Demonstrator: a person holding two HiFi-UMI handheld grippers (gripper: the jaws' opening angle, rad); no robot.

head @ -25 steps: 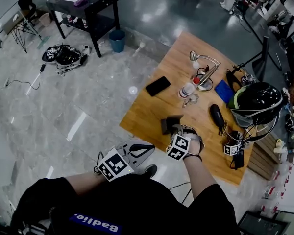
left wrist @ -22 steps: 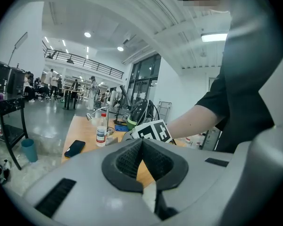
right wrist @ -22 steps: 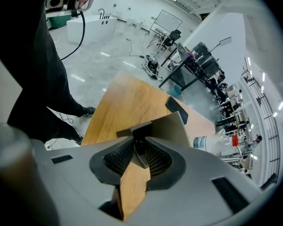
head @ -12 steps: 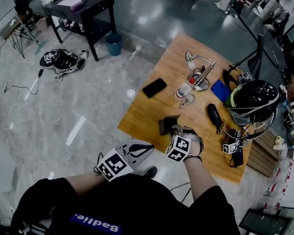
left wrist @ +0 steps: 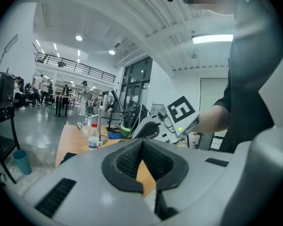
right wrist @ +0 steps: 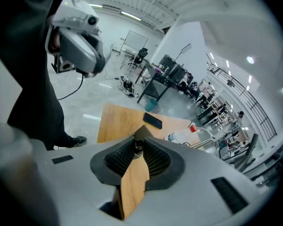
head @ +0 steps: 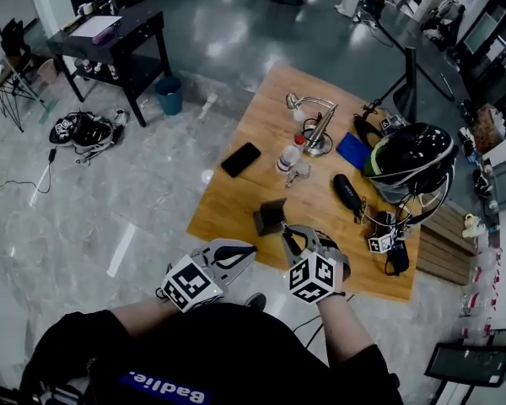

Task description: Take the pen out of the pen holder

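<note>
The dark pen holder (head: 270,216) stands near the wooden table's (head: 236,205) front edge. Just in front of it and raised above it, my right gripper (head: 290,238) is shut on the thin dark pen (head: 284,241). In the right gripper view the pen's dark end (right wrist: 138,146) sits pinched between the fingertips of the right gripper (right wrist: 138,144), with the holder mostly hidden behind them. My left gripper (head: 236,255) hangs off the table's front edge, to the left of the right one. Its jaws meet at the tips with nothing between them (left wrist: 142,142).
On the table lie a black phone (head: 240,159), a water bottle (head: 289,157), a desk lamp (head: 314,116), a blue pad (head: 352,150), a black case (head: 347,194) and a helmet (head: 409,159). A black side table (head: 110,40) and blue bin (head: 169,94) stand on the floor at far left.
My right gripper has risen from the pen holder and drawn back toward the person, with its jaws now closed on the pen. The left gripper has barely shifted.
</note>
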